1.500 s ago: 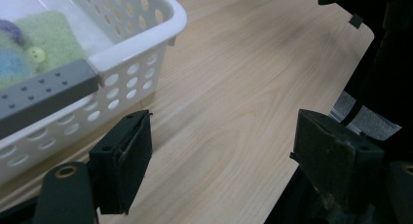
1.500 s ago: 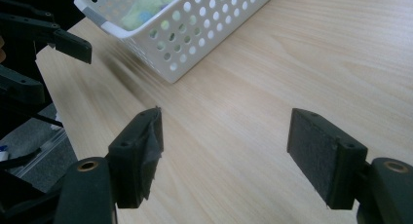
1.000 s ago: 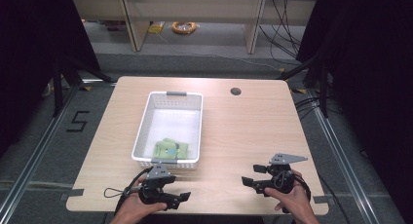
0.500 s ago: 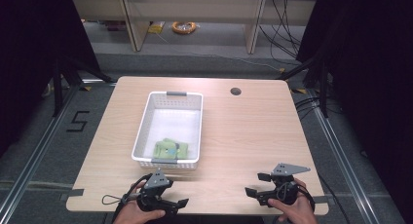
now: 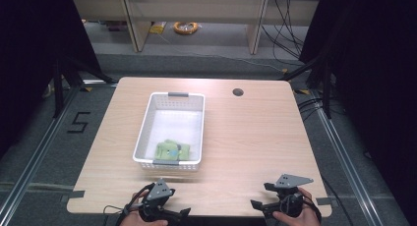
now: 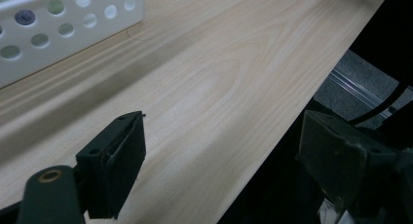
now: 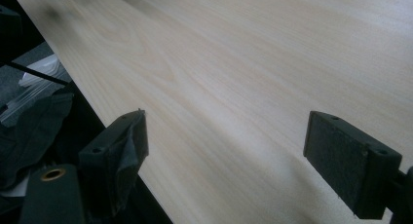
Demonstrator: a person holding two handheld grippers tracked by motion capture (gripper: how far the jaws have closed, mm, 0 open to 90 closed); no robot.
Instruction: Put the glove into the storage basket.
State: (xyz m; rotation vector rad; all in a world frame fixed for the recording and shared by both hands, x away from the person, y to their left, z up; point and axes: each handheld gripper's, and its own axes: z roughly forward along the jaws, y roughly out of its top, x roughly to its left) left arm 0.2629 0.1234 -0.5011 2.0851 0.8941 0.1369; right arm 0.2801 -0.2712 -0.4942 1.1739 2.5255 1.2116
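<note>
My hands are cut off at the bottom edge of the high view. The green stuff in the basket is too small to identify. In my left tool's view, the basket runs off the top-left corner.

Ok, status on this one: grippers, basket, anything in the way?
Left gripper and right gripper open, empty, at near table edge. Green items lie in white basket. Nothing between.
</note>
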